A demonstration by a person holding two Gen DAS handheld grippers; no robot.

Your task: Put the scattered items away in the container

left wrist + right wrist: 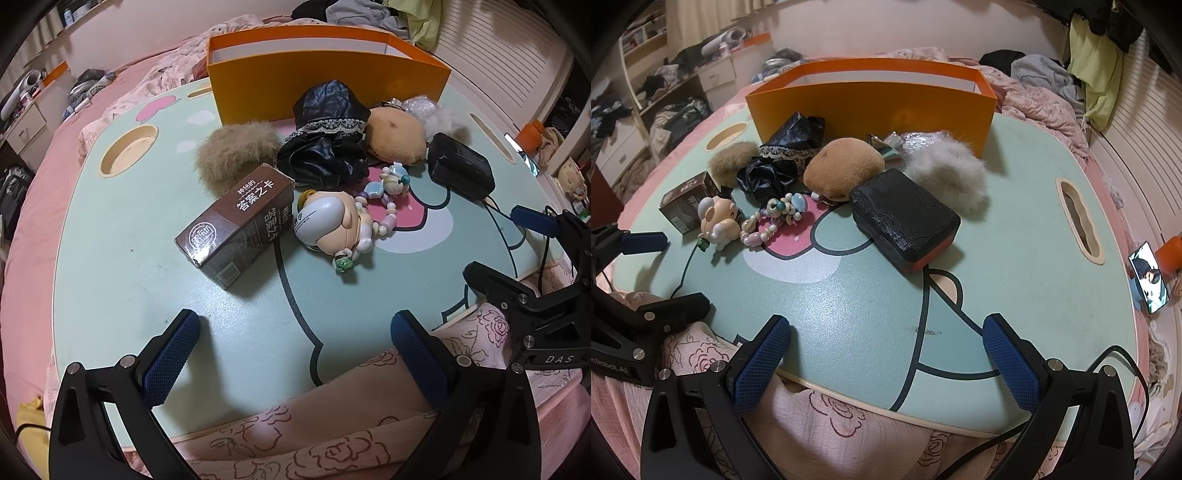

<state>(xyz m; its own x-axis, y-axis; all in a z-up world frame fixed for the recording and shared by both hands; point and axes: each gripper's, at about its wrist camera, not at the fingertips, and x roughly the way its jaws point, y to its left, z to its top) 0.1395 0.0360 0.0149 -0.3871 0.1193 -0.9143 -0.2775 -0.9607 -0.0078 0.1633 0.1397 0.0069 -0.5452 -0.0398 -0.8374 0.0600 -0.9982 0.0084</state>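
Note:
An orange box (325, 79) (871, 107) stands at the far side of the green lap table (122, 266) (871, 314). In front of it lie a brown card box (238, 221) (687, 201), a toy figure (330, 225) (718, 219), a bead bracelet (386, 206) (775, 219), black cloth (325, 136) (777, 162), a tan plush (397, 136) (842, 168), a black case (460, 166) (905, 216), a beige fur ball (236, 155) (733, 162) and a white fur ball (949, 173). My left gripper (295, 354) and right gripper (886, 358) hang open at the near edge, holding nothing.
The table rests on a pink bed with a rose-print quilt (831, 424). A cup recess (127, 149) sits at the table's left, a handle slot (1078, 221) at its right. A phone (1148, 277) lies off the right edge. Clothes pile behind the box.

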